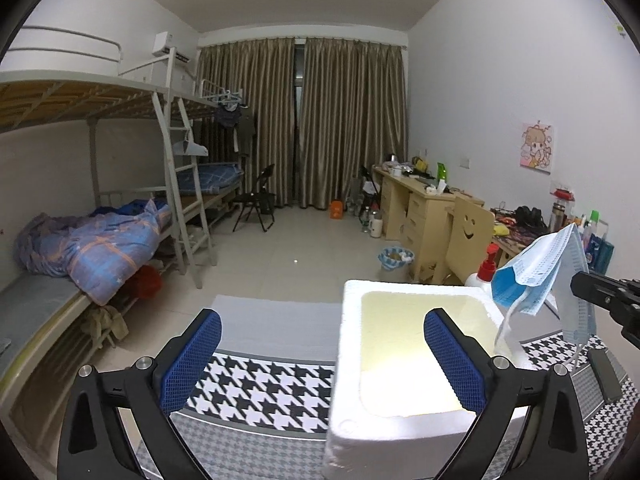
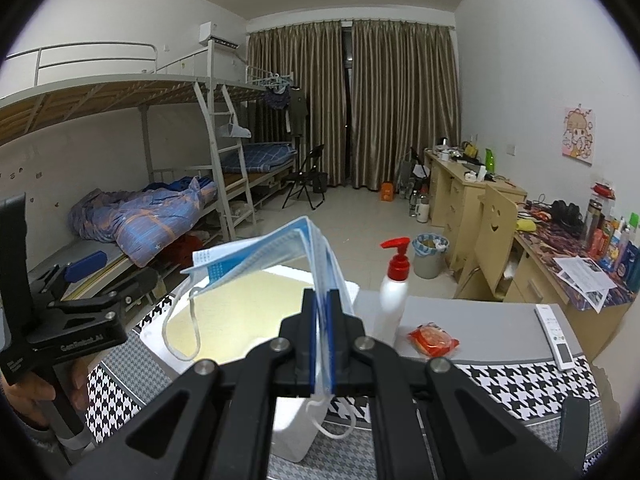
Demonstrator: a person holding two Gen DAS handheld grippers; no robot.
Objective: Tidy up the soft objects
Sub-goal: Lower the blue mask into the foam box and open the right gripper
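A light blue face mask (image 2: 276, 256) hangs folded from my right gripper (image 2: 321, 300), which is shut on it, ear loops dangling. In the left wrist view the same mask (image 1: 540, 272) hangs at the right, above the far right corner of a white foam box (image 1: 400, 360). My left gripper (image 1: 320, 356) stands open and holds nothing; its right blue pad (image 1: 452, 356) is over the box's yellowish inside, its left pad over the houndstooth cloth. From the right wrist view the box (image 2: 240, 312) lies just below and behind the mask.
A white pump bottle with a red top (image 2: 394, 284), a red snack packet (image 2: 433, 339) and a white remote (image 2: 556, 336) lie on the table (image 2: 500, 320) right of the box. Beyond are a bunk bed (image 1: 100, 200), a desk and chair (image 1: 468, 236), and a bin (image 2: 430, 252).
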